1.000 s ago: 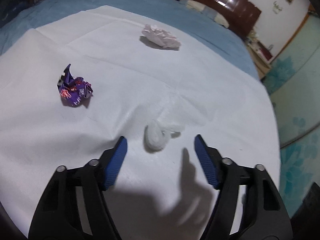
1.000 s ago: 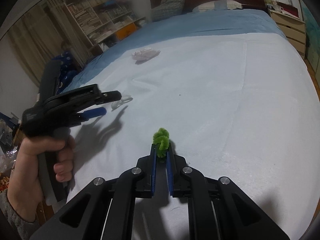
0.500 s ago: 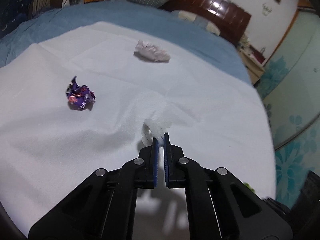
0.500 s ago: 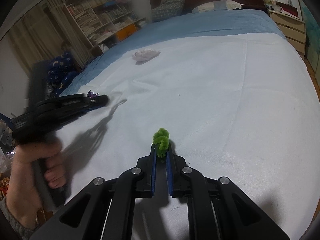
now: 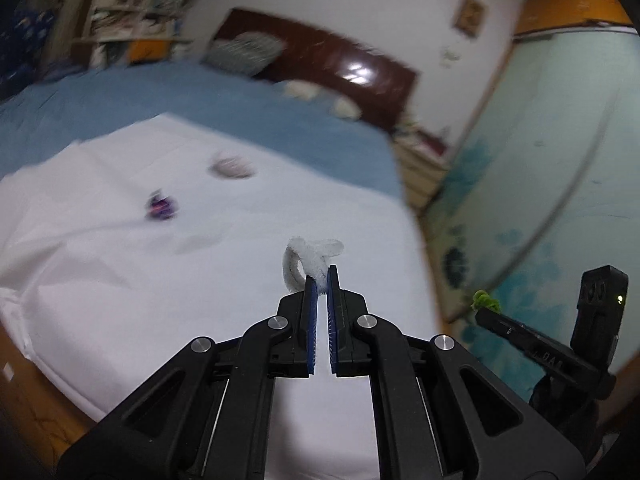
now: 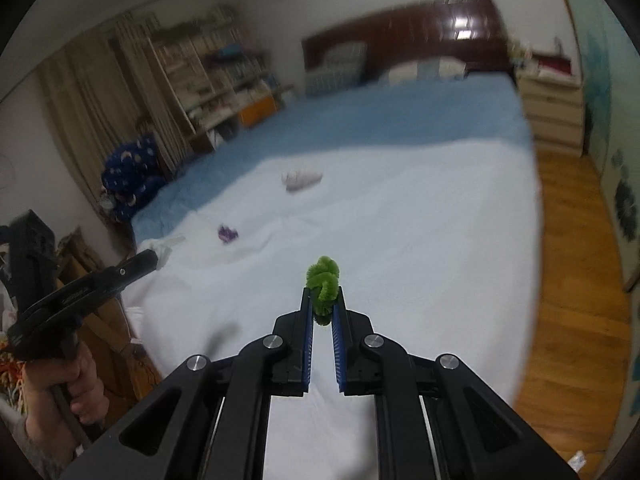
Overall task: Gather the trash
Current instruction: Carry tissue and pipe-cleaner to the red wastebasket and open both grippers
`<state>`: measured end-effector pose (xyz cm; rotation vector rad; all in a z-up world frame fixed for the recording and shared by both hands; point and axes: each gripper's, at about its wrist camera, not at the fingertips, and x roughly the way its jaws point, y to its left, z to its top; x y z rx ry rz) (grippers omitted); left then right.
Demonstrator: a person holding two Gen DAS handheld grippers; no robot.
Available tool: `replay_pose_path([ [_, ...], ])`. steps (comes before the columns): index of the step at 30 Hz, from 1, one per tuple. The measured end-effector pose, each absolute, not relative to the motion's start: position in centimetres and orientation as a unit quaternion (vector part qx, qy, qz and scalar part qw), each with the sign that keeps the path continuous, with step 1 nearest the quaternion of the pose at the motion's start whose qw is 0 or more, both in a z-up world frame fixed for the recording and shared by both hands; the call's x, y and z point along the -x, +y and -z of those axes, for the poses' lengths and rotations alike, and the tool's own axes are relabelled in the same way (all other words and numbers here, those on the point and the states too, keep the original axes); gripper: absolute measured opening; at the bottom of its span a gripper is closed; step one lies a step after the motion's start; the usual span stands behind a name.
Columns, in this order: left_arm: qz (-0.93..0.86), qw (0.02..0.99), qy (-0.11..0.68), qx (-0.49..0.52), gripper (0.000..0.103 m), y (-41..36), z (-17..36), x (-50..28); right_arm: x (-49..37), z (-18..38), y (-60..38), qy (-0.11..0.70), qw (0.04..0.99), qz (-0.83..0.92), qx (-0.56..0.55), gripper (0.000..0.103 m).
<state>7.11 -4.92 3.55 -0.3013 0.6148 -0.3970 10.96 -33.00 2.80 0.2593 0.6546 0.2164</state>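
Observation:
My left gripper (image 5: 322, 274) is shut on a white fuzzy pipe cleaner (image 5: 308, 258) and holds it up above the white sheet (image 5: 240, 240). My right gripper (image 6: 323, 296) is shut on a green fuzzy pipe cleaner (image 6: 323, 280), also lifted off the bed. A crumpled purple wrapper (image 5: 160, 208) lies on the sheet and also shows in the right wrist view (image 6: 227, 234). A crumpled pale paper wad (image 5: 231, 168) lies farther back, seen in the right wrist view too (image 6: 301, 179). The right gripper with its green piece (image 5: 486, 302) shows at the right of the left wrist view.
The bed has a blue cover (image 6: 400, 120) beyond the white sheet and a dark wooden headboard (image 6: 440, 28). A bookshelf (image 6: 208, 80) stands at the left, a dresser (image 6: 554, 112) at the right. Wooden floor (image 6: 572, 260) runs along the bed's right side.
My left gripper closed on the white pipe cleaner and lifted it off the sheet. Both grippers have pulled up and back from the bed, the right one still holding the green piece.

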Motion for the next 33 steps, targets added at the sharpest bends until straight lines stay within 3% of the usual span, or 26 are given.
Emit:
replay_pose_path([
  [5, 0.283, 0.913, 0.269, 0.117, 0.004, -13.3, -7.5, -2.2, -0.6, -7.9, -42.8, 0.301, 0.948, -0.022, -0.098, 0.011],
  [9, 0.391, 0.872, 0.280, 0.091, 0.004, -23.3, -8.3, 2.1, 7.0, -7.2, -50.1, 0.334, 0.936, 0.068, -0.087, 0.011],
  [15, 0.505, 0.780, 0.368, 0.008, 0.004, -38.6, -3.1, 7.6, 19.4, 3.6, -59.4, 0.457, 0.850, 0.186, -0.182, 0.011],
  [20, 0.533, 0.698, 0.471, -0.080, 0.004, -48.4, 4.8, 11.8, 27.1, 13.9, -60.7, 0.532, 0.761, 0.222, -0.297, 0.011],
  [24, 0.514, 0.646, 0.544, -0.151, 0.004, -52.3, 9.9, 13.6, 28.4, 16.4, -60.1, 0.537, 0.748, 0.216, -0.325, 0.011],
  [29, 0.505, 0.630, 0.565, -0.170, 0.005, -53.6, 11.3, 13.6, 27.4, 17.6, -59.5, 0.537, 0.745, 0.212, -0.335, 0.014],
  [31, 0.497, 0.625, 0.576, -0.174, 0.007, -53.1, 11.8, 14.2, 27.6, 17.9, -59.7, 0.540, 0.744, 0.218, -0.327, 0.029],
  [32, 0.493, 0.628, 0.577, -0.171, 0.015, -52.9, 11.8, 14.3, 27.9, 17.7, -59.8, 0.536, 0.746, 0.224, -0.324, 0.049],
  [33, 0.488, 0.634, 0.577, -0.165, 0.027, -52.5, 11.7, 14.2, 27.8, 17.4, -60.1, 0.534, 0.749, 0.230, -0.317, 0.056],
])
